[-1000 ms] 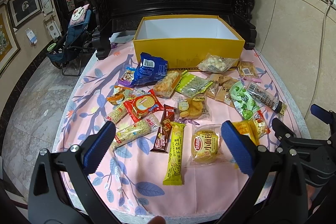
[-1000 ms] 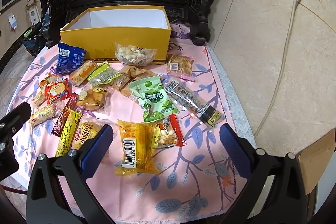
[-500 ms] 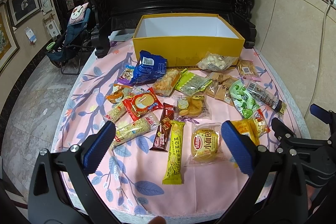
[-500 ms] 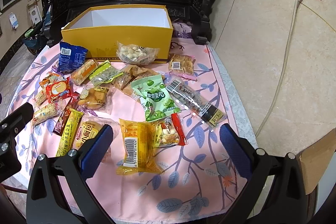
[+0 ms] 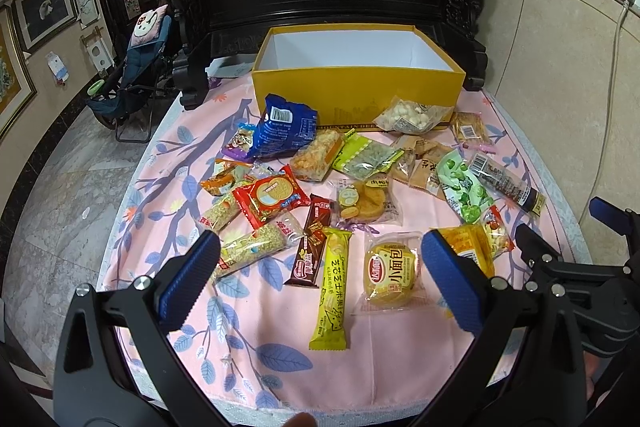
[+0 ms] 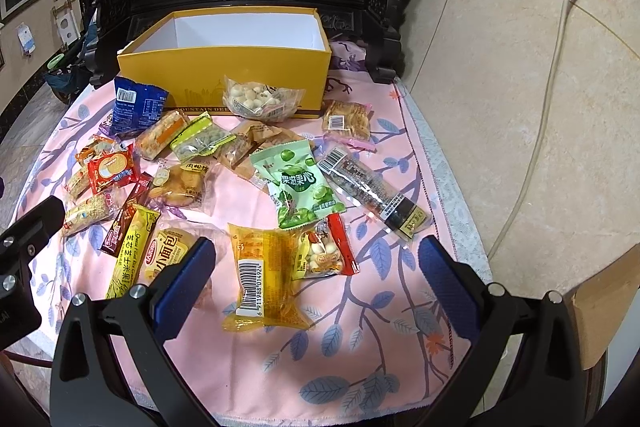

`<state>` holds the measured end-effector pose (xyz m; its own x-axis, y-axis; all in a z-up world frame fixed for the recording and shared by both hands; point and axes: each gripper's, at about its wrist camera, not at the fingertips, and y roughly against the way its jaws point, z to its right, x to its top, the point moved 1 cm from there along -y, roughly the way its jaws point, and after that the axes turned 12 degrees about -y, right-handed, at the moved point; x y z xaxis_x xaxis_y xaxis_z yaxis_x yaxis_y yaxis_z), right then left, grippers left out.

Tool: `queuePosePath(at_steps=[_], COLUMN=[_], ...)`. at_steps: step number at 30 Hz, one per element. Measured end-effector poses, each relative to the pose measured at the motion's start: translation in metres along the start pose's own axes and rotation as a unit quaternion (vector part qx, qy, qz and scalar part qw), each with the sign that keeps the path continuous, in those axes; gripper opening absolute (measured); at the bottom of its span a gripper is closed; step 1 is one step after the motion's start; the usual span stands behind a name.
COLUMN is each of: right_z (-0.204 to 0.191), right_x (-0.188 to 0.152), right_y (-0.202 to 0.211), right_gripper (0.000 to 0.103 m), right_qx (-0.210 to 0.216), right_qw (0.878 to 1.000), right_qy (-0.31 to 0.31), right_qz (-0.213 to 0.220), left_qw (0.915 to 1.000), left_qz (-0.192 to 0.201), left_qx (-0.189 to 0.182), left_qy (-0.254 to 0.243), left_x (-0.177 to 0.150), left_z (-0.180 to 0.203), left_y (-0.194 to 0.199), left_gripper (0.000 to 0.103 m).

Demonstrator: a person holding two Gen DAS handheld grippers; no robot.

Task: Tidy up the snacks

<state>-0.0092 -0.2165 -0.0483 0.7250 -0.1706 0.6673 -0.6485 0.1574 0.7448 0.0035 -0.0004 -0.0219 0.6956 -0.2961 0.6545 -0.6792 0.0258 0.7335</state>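
Nothing has been sorted yet: the left hand-held gripper (image 5: 320, 277) is held wide and empty above the near packets, the snacks (image 5: 360, 195) are all spread over the pink-clothed worktop (image 5: 248, 355) in front of the yellow box (image 5: 356, 87), whose white inside looks bare, though its floor is hidden by the front wall; the right hand-held gripper (image 6: 316, 279) is likewise spread wide with nothing in it, and the packets' labels are mostly too small to be read
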Motion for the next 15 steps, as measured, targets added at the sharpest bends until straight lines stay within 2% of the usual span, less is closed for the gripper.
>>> queuePosePath(at_steps=[15], right_z=[0.0016], right_x=[0.0019], right_y=[-0.0018], right_gripper=[0.102], right_qx=[0.002], right_qw=[1.000], right_qy=[0.008], right_qz=[-0.006], left_qw=[1.0000], left_qz=[0.000], left_qx=[0.002], left_qy=[-0.001], left_x=[-0.0004], left_z=[-0.0001], left_y=[0.0003], left_gripper=[0.101])
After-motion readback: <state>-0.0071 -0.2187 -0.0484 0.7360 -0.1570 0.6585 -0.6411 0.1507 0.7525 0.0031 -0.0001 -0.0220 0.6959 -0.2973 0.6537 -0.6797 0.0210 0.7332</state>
